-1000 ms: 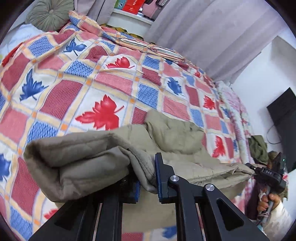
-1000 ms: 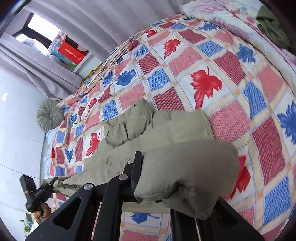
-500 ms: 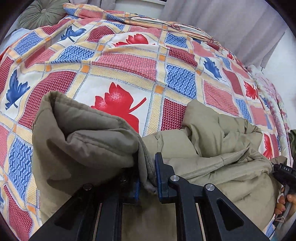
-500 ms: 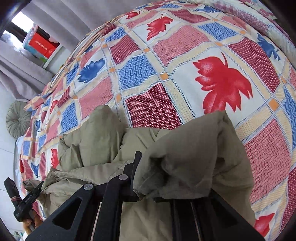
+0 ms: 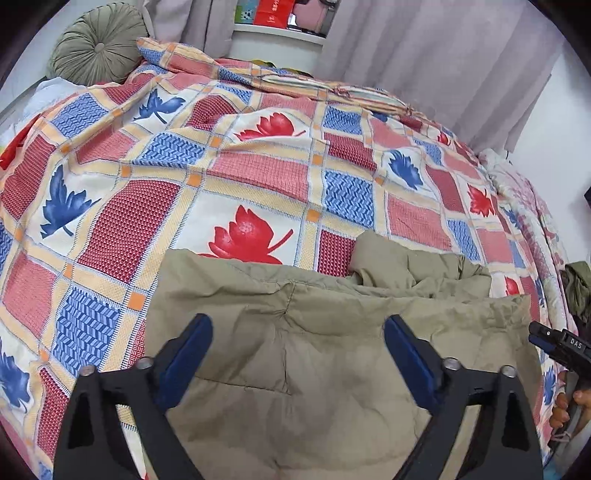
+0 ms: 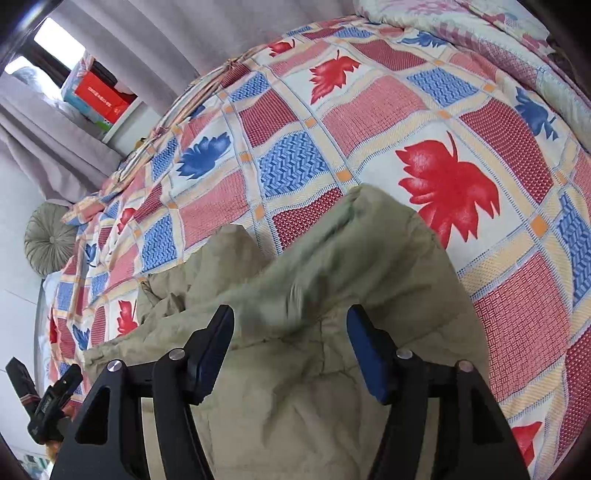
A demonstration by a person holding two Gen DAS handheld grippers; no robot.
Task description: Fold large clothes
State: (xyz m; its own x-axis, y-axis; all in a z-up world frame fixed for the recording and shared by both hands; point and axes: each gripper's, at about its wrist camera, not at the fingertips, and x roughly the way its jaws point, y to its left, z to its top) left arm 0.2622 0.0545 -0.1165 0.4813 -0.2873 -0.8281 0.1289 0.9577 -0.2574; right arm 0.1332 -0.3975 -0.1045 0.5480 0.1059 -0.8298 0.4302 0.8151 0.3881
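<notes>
One khaki padded garment (image 5: 332, 354) lies on a bed, spread over a patchwork quilt (image 5: 258, 177) printed with red and blue maple leaves in a grid of red, pink and blue squares. The garment occupies the near part of the bed in both views, with a folded layer uppermost and a rumpled section (image 5: 406, 266) bunched at its far side.

Left gripper (image 5: 297, 345): jaws spread wide apart above the garment, the two blue pads (image 5: 188, 354) on either side of the cloth surface, nothing clamped between them. Right gripper (image 6: 290, 349): jaws likewise parted, holding nothing; the fabric just ahead of its fingers (image 6: 365, 354) is motion-blurred, and whether the pads touch the cloth cannot be told.

Left wrist view only: the far end of the bed with its turned-back quilt edge, a black object at the right margin, and the other gripper with the hand (image 5: 565, 402) that holds it entering from the right. Right wrist view only: a bright window strip at upper left, a pale floral cover (image 6: 461, 14) along the top edge, and the opposite gripper at lower left.

Both views: one round pleated green cushion (image 5: 98, 44), grey curtains (image 5: 443, 55), and one shelf bearing a red box (image 6: 101, 98).
</notes>
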